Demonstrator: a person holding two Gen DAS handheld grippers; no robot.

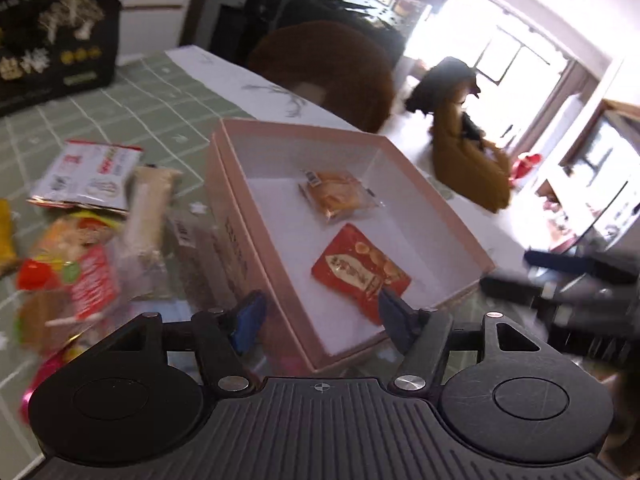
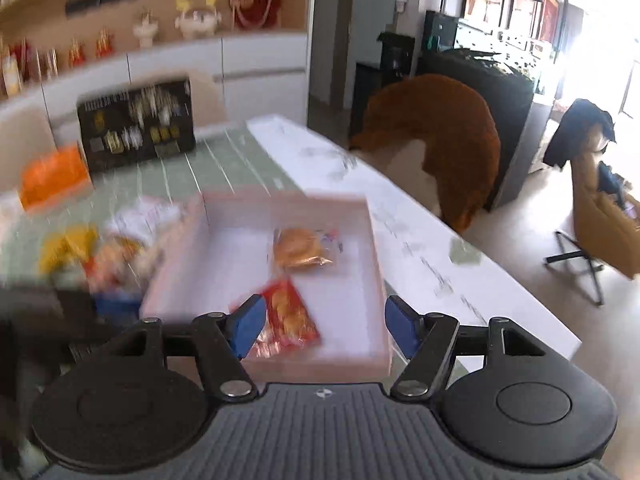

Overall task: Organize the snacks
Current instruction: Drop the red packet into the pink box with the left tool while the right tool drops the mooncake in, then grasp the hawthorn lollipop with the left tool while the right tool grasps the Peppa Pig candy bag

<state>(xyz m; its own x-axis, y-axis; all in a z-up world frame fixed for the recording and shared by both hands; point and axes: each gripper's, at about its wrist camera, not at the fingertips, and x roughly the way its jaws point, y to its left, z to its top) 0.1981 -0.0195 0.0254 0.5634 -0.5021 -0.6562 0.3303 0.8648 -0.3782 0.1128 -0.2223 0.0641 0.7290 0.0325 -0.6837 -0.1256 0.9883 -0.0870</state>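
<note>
- I see both tools spread with nothing between the pads: left gripper [image 1: 318,316], right gripper [image 2: 326,328].
- The pink box [image 1: 240,216] sits at frame centre and holds an orange packet [image 1: 338,196] and a red packet [image 1: 360,270].
- The loose snack pile [image 1: 76,256] lies at the left of the frame, beside the box.
- I judge the packets light, crinkly and slippery; pinch a sealed edge, not the crushable middle.
</note>
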